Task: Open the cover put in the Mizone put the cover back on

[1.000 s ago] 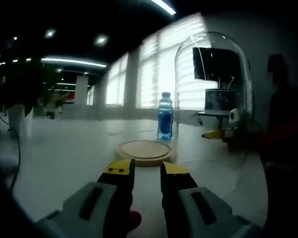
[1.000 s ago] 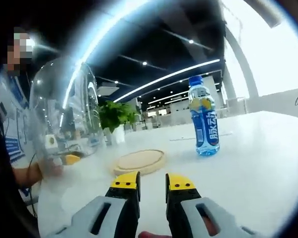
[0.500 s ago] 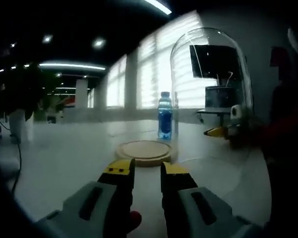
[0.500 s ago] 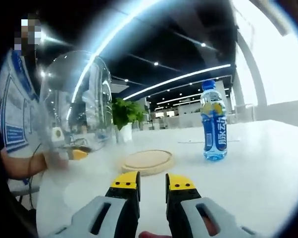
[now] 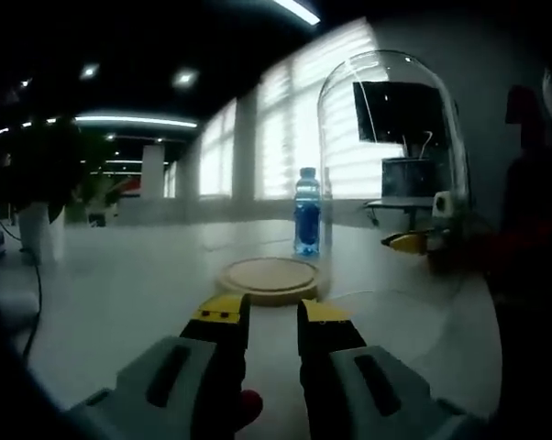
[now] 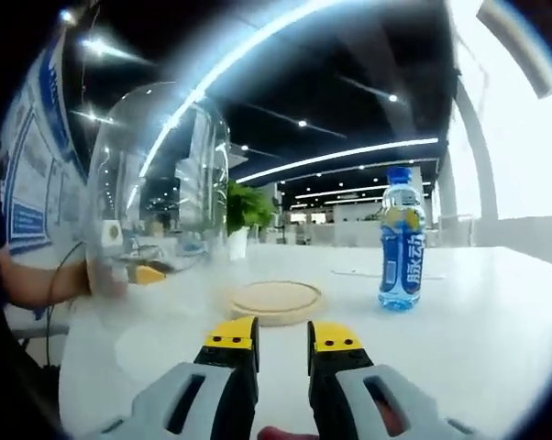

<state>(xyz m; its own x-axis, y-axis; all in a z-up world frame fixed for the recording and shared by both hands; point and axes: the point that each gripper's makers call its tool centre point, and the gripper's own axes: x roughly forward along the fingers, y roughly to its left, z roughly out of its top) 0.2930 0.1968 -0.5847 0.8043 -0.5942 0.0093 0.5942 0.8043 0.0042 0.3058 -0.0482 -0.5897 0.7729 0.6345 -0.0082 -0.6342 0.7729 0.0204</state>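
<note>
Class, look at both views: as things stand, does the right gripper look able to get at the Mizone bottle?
Probably yes. The Mizone bottle stands upright in the open on the white table, ahead and to the right of the right gripper. The glass dome and wooden base sit off to the other side.

From the left gripper view we look low across the white table (image 5: 120,275), wooden disc (image 5: 268,276) near, bottle (image 5: 306,212) behind it, windows beyond. The right gripper view faces the same disc (image 6: 275,300) from another side, bottle (image 6: 402,240) at right. Both share disc, bottle and glass dome (image 5: 392,137).
</note>
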